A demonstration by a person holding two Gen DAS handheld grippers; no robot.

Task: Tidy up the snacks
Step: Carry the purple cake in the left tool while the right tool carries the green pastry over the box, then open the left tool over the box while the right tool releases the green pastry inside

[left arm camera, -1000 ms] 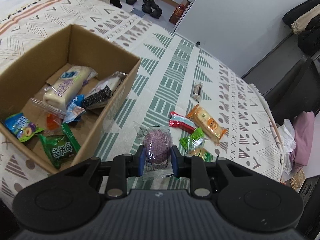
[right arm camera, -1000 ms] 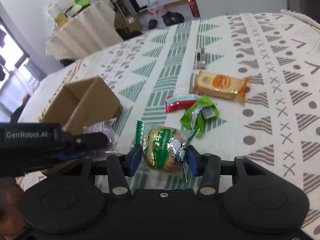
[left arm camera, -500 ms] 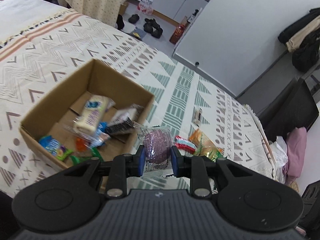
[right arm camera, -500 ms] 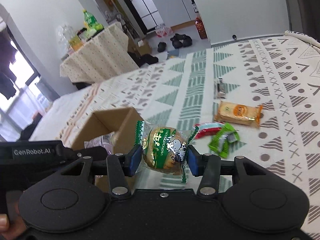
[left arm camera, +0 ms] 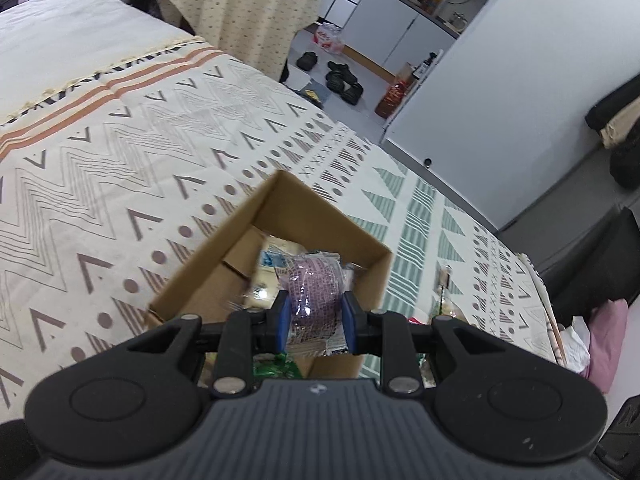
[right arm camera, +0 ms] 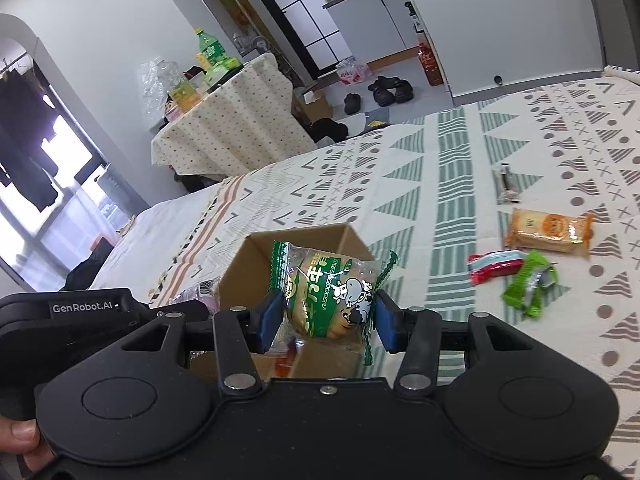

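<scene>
Cream fabric printed with green and grey triangles covers the bed [right arm camera: 460,168], and on it sits the open brown cardboard box [left arm camera: 224,248] already holding several packets. Above the box, the left gripper [left arm camera: 314,322] is clamped on a purple round cake in clear wrap [left arm camera: 316,292], and the right gripper [right arm camera: 326,320] is clamped on a green-wrapped bun with a cow picture [right arm camera: 332,292]. Off to the right on the cover lie an orange cracker packet [right arm camera: 546,230], a red packet [right arm camera: 494,266], a crumpled green wrapper [right arm camera: 528,284] and a small dark bar [right arm camera: 506,184].

A patterned bedspread [right arm camera: 460,168] carries the cardboard box [right arm camera: 256,268] beneath the jaws and four packets right of them.
</scene>
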